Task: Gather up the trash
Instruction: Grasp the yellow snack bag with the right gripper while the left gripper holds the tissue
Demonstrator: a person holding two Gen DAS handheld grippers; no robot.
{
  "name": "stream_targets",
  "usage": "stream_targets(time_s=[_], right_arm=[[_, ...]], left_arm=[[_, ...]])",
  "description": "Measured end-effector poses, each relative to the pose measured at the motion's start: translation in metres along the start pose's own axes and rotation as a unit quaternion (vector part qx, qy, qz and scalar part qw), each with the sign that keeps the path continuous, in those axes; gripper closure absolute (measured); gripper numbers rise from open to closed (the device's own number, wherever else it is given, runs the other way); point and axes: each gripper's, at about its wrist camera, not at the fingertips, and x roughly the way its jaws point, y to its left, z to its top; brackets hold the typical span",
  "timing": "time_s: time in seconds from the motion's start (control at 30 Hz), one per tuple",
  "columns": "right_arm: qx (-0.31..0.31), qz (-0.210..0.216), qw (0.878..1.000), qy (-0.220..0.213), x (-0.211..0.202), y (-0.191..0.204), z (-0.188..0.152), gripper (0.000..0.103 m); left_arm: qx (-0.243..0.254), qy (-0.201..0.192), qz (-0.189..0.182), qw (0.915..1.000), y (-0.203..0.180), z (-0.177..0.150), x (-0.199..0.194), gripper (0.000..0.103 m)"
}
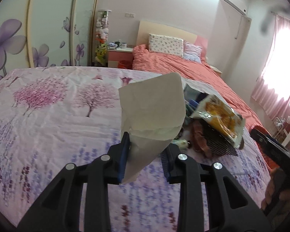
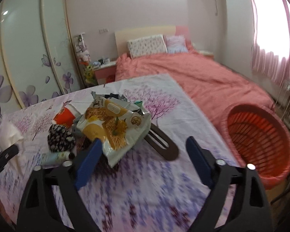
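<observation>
**Light, limp trash: one piece pinched, a small heap left**

Left gripper [image 1: 147,154]: fingers [image 1: 123,154] pinching a white paper napkin [image 1: 152,112] at its lower folded end, centre of the left wrist view, lifted clear of the floral-sheeted table [image 1: 48,116]. Soft, nearly weightless, easy to tear or slip; best gripped low on the bunched fold, as now.

Right gripper [image 2: 145,158]: fingers [image 2: 89,160] spread wide, nothing pressed between them; left finger just beside the corner of the yellow snack bag [image 2: 114,123], contact not certain. Probably light, crinkly and slick; better taken at a flat edge or corner than across the puffed middle.

Heap at left-centre of the right wrist view, counted:
- one yellow snack bag
- one red paper cup [image 2: 64,117], lying on its side, thin-walled and crushable, best held at the rim
- one black-and-white patterned bundle [image 2: 60,139], soft-looking
- one small pale tube or bottle [image 2: 56,157], too blurred to tell which
- one dark brown looped strap-like piece [image 2: 162,145]
- further scraps under the bag, not countable

One red slatted basket [image 2: 261,139] at the right edge, beside the table, likely the bin.
</observation>
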Motion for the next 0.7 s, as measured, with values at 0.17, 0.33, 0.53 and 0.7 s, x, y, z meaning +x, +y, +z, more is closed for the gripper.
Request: stream_targets(time_s=[0.17,0.33,0.53,0.7], right_arm=[[0.025,0.014,0.999,0.026,0.03,0.001,0.007,0.03],[0.027,0.038,0.998,0.041,0.039,0.009,0.006,0.058],[0.029,0.064,0.997,0.023,0.022,0.01,0.004,0.092],[0.024,0.09,0.996,0.013,0.014,0.013,0.009,0.099]], left_arm=[[0.001,-0.001,0.007,1.0,0.011,0.004,0.005,0.072],[0.001,0.004,0.006,1.0,0.013,0.004,0.009,0.072],[0.004,0.002,0.006,1.0,0.01,0.003,0.005,0.072],[0.012,-0.001,0.003,0.9999,0.0,0.004,0.0,0.072]])
